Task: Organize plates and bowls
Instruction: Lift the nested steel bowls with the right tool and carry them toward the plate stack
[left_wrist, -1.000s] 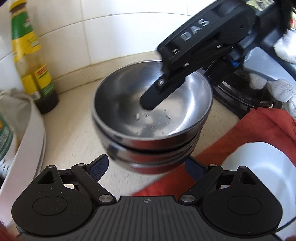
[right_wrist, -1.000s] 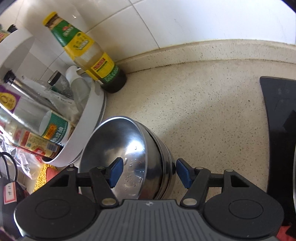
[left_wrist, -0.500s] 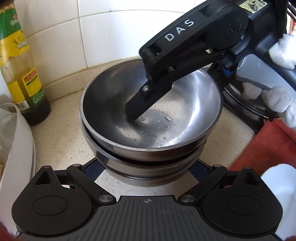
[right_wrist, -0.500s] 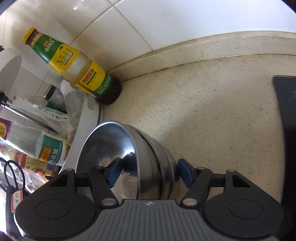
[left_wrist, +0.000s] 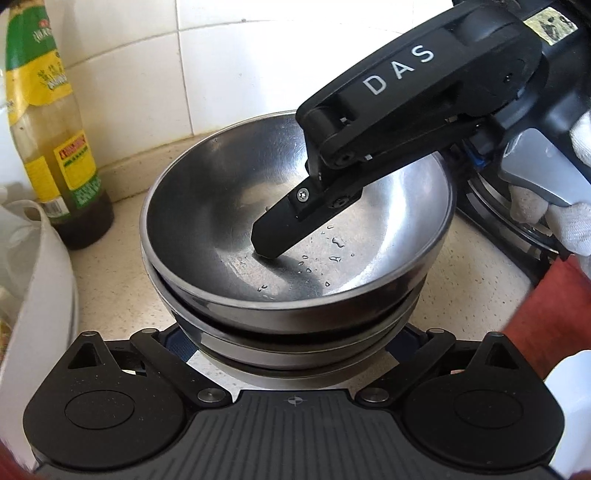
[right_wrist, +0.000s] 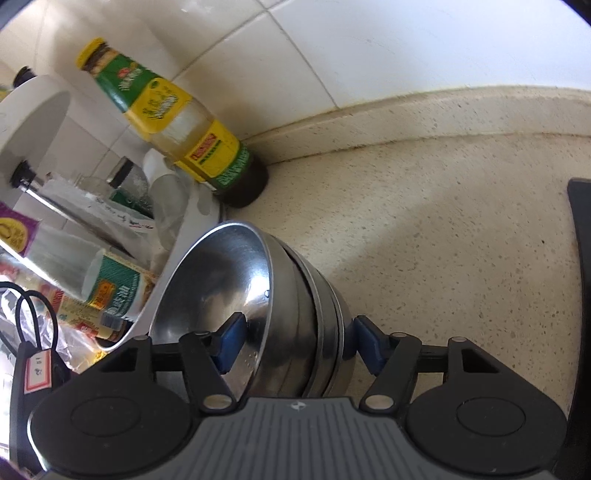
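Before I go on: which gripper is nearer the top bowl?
Right. The right gripper, jaws just closing, clamps the stack with one finger inside the top bowl. The left gripper, jaws just opening, straddles the stack's base.

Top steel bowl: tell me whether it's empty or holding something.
Empty of food: the top steel bowl shows bare metal with only a few water droplets. One finger of the right gripper reaches inside it.
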